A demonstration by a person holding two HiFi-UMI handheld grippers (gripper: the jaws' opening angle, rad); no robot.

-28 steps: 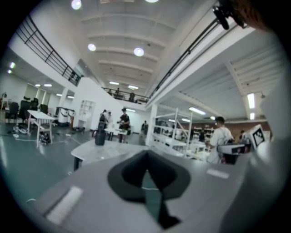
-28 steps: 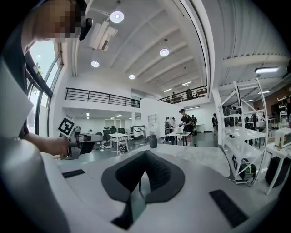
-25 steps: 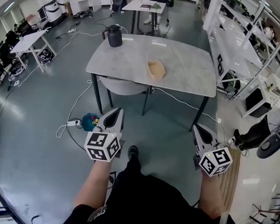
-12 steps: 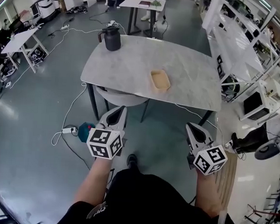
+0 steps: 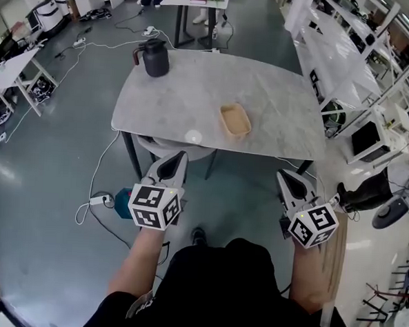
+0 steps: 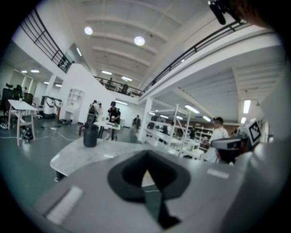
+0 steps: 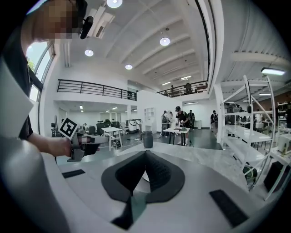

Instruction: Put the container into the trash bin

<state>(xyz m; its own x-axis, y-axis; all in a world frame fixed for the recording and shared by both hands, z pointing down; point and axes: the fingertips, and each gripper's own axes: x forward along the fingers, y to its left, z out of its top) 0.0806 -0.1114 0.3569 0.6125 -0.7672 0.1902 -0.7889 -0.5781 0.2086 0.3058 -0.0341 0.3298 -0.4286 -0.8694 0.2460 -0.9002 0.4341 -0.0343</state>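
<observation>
- The left gripper has its jaws closed, dark pads meeting at the tips with nothing between them. The right gripper is likewise pressed together and empty.
- The 2 grippers are held well apart over open grey floor, both short of the near edge of the table.
- The container lies on the tabletop, right of centre. It is near the front edge without overhanging it, and neither gripper touches it.
- 1 black jug stands at the far left corner, well apart from the container.
- A pale round shape sits under the table's left half, between black legs; what it is cannot be told.
- White shelving stands close to the table's right end, leaving a narrow passage.
- A power strip with a white cable lies on the floor left of the left gripper.
- The tabletop is a pale, marble-patterned slab with rounded corners.
- The container is tan, matte and shallow, a rectangle with rounded corners.
- The floor is smooth and slightly glossy.
</observation>
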